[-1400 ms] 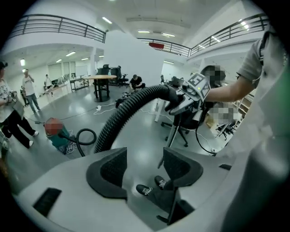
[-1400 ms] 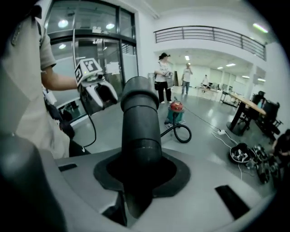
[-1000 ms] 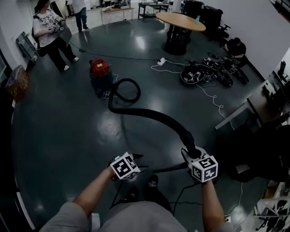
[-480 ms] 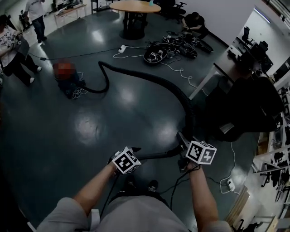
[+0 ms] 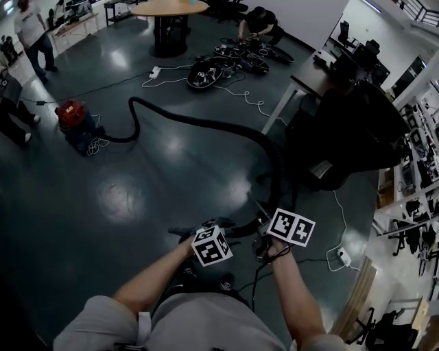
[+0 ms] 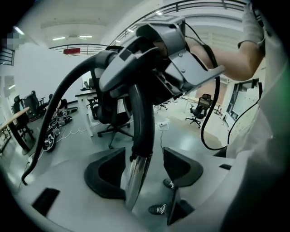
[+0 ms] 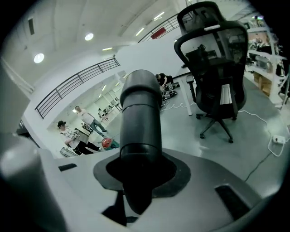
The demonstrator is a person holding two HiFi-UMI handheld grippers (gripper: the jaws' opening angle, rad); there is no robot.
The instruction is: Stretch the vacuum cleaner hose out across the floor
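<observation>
A red vacuum cleaner (image 5: 72, 116) stands on the dark floor at the far left. Its black hose (image 5: 226, 127) runs from it in one long arc to the right, then bends down to my hands. My right gripper (image 5: 264, 232) is shut on the hose's thick black end piece (image 7: 140, 122), which fills the gap between the pads of my right gripper (image 7: 140, 174). A chrome tube (image 6: 136, 176) continues from that piece and lies between the jaws of my left gripper (image 6: 144, 170). It lies close to the left pad, with a gap to the right pad. My left gripper (image 5: 195, 230) is open.
A black office chair (image 5: 350, 130) and a desk (image 5: 302, 82) stand close on the right. A pile of cables (image 5: 209, 68) and a round table (image 5: 168, 10) lie beyond the hose. A power strip (image 5: 341, 257) lies right of my feet. People (image 7: 79, 122) stand far off.
Both grippers have moved away from the vacuum cleaner with the hose end. The coil near the machine has pulled out into one long arc. My view has swung right toward the chair.
</observation>
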